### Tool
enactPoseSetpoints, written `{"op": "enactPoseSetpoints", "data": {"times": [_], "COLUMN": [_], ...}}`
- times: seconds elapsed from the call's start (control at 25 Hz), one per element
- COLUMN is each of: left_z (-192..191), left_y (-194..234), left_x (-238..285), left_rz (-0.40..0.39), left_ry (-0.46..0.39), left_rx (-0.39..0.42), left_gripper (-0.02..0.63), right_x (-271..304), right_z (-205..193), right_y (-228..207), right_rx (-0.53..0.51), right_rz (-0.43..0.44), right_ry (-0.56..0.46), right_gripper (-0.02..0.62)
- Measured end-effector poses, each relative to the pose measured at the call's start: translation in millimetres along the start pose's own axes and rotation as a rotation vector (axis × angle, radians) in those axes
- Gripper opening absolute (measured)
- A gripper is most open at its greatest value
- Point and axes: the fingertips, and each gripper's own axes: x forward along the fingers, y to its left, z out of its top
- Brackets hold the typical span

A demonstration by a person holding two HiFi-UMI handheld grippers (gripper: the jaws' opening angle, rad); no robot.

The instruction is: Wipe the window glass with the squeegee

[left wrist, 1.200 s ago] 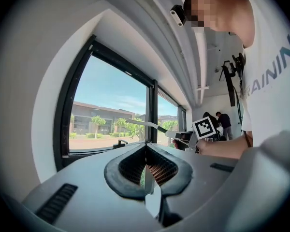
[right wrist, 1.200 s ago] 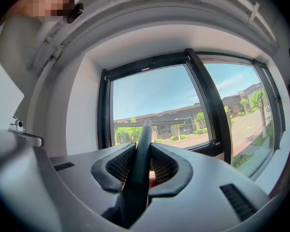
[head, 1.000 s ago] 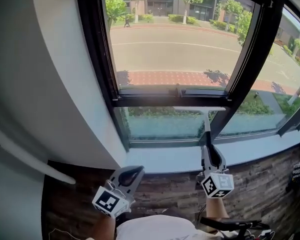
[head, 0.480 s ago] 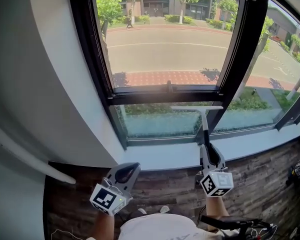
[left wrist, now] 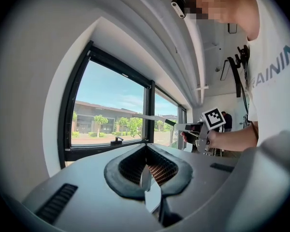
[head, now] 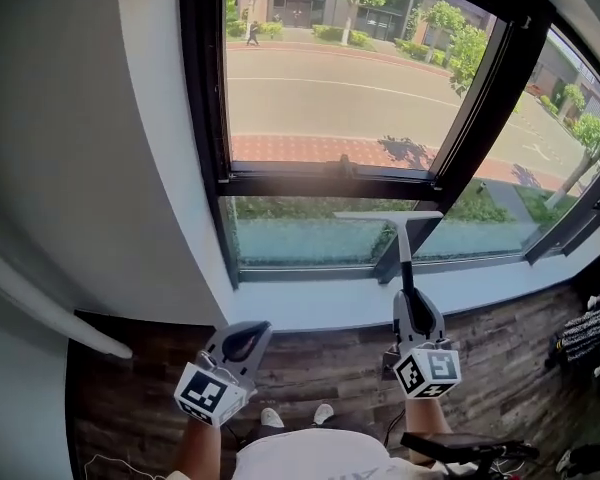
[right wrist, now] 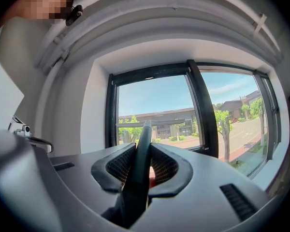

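The squeegee [head: 404, 253] has a pale blade [head: 388, 214] lying across the top of the lower window glass [head: 300, 240], just under the black crossbar. Its dark handle runs down into my right gripper [head: 411, 300], which is shut on it above the sill. In the right gripper view the handle [right wrist: 137, 173] fills the gap between the jaws and the blade [right wrist: 159, 122] shows against the pane. My left gripper [head: 248, 334] hangs lower left over the floor, shut with nothing in it. From the left gripper view the squeegee [left wrist: 152, 117] and right gripper [left wrist: 199, 129] appear to the right.
A white sill [head: 320, 315] runs below the window. A black mullion [head: 480, 108] divides the panes and a window handle [head: 340, 165] sits on the crossbar. A white wall [head: 100, 168] with a rail [head: 50, 313] stands left. Dark gear [head: 583, 334] lies on the wood floor [head: 330, 363] at the right.
The head view has swung slightly, so the window sits further right. The squeegee blade stays just under the crossbar. Both grippers hold much the same places.
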Motion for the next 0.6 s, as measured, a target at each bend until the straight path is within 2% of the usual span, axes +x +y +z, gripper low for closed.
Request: {"op": "enactPoseSetpoints", "data": {"times": [0.28,0.6], "left_z": [1,6], "left_y": [3,-19], "left_x": [-5,19], "left_rz": [0.011,-0.018], "left_ry": [0.002,-0.007], "left_rx": [0.020,0.043], "left_gripper": [0.017,0.017], "right_x": [3,-1], "right_z": [-1,0], "right_y": [7,-26], "right_rx": [0.012,0.018], "right_rz": [0.022,0.000], "right_ry": [-0.018,-0.023], "right_gripper": [0.100,0.100]}}
